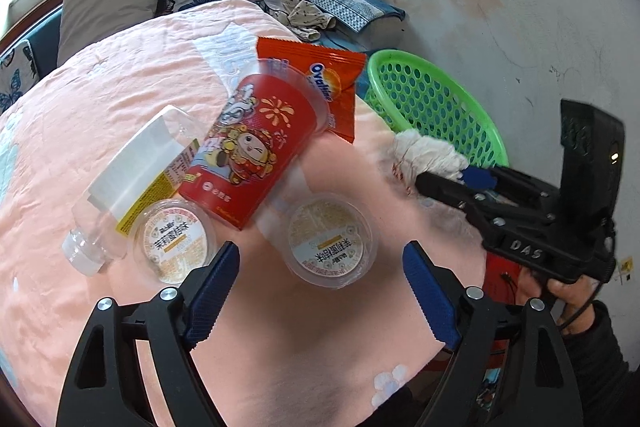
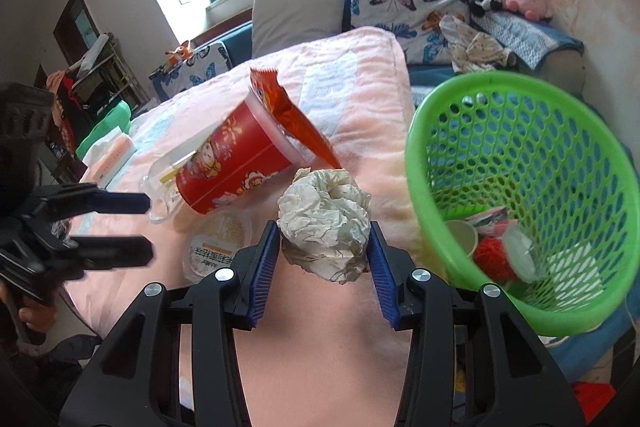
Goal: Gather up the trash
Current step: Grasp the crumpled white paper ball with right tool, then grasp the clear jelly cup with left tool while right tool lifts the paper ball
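1. Our right gripper [image 2: 324, 247] has its blue ribbed pads pressed on both sides of a crumpled paper wad [image 2: 325, 223]. The wad is clear of the pink blanket [image 2: 352, 83], just beside the green basket [image 2: 416, 163], probably so it can go in next.
2. Our left gripper [image 1: 320, 287] has its jaws standing wide with nothing between them. It hangs above the round lidded tub [image 1: 330, 239], likely lining up for that one.
3. The basket is perforated plastic with a smooth rim, tilted toward us so the mouth is easy to reach. It already holds a small cup, something red and some wrappers.
4. Trash still lying on the blanket: the red paper cup [image 1: 260, 143] on its side, glossy and printed with a cartoon; the orange foil sachet [image 1: 320, 83] at its mouth, creased and shiny; a clear plastic bottle [image 1: 132, 183] with a white-and-yellow label, partly under the cup; and a second lidded tub [image 1: 174, 243] beside the bottle.
5. Both tubs are clear thin-walled plastic with printed film lids, shallow and round. They would probably flex if squeezed.
6. The wad is dry, stiff and heavily wrinkled, and it holds its shape in the grip.
7. The blanket is soft and slightly rumpled, so things lie tilted on it.
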`<state>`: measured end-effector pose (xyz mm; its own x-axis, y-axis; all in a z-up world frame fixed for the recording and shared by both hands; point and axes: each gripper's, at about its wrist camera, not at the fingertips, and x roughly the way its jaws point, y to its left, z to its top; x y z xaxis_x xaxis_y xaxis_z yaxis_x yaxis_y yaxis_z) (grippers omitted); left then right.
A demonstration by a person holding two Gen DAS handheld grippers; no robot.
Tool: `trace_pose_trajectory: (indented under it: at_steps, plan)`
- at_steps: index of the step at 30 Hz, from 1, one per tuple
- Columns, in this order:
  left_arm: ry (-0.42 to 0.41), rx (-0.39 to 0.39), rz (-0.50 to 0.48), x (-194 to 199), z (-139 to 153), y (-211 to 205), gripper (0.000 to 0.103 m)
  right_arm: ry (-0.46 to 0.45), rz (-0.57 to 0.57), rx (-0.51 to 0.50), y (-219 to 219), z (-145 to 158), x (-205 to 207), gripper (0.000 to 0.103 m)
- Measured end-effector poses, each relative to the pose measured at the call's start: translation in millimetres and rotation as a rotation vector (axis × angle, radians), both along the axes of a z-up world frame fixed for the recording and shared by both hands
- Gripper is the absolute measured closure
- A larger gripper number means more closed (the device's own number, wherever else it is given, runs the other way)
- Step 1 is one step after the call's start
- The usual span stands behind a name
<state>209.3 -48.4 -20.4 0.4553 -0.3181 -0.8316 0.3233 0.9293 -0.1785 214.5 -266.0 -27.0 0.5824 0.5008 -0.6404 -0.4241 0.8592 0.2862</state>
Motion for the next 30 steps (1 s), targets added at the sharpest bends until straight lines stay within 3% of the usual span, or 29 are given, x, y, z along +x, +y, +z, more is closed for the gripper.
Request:
trace_pose_trajectory:
  at_steps: [14, 21, 26, 30]
  plan:
    - [-0.007, 0.137, -0.081, 4, -23, -30, 0.019, -0.03, -0.05, -0.033, -24, 5, -4, 0.058]
    - [-0.005, 0.184, -0.067, 13, -34, -29, 0.019, -0.021, -0.075, -0.038, -35, 0, -2, 0.058]
    - [0.002, 0.189, -0.066, 16, -39, -28, 0.034, -0.012, -0.093, -0.03, -44, -3, 0, 0.058]
    - [-0.007, 0.19, -0.067, 15, -37, -33, 0.036, -0.013, -0.104, -0.027, -51, -2, 1, 0.058]
